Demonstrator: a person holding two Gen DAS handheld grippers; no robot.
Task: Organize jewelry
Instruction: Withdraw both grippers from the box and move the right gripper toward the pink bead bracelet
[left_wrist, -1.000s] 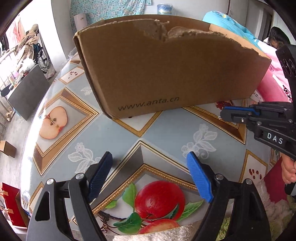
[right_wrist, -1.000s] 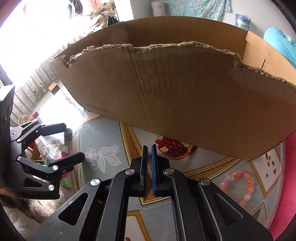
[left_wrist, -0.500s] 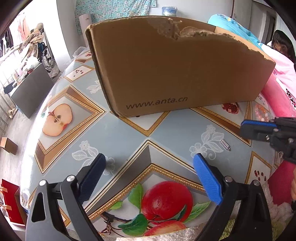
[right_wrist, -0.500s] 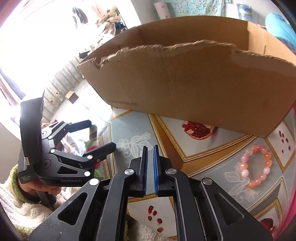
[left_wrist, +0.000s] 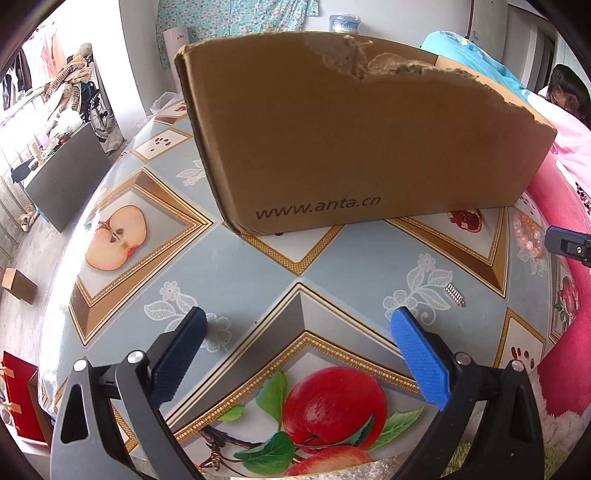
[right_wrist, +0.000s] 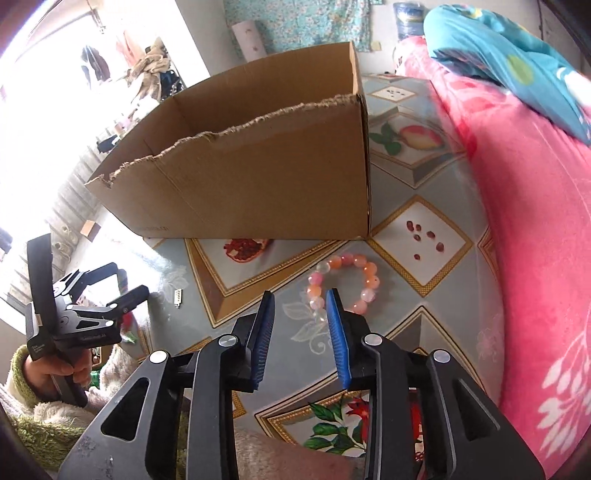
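Cardboard box, one, torn along its top rim, hides its own inside in the left wrist view. Left gripper has just been opening and stands wide, empty, above clear tablecloth. One small silver clasp lies right; right gripper is cut off at the frame edge.

Right wrist view: right gripper, jaws just parting and empty, hangs over one bead bracelet, partly hidden behind its fingers, beside the box.
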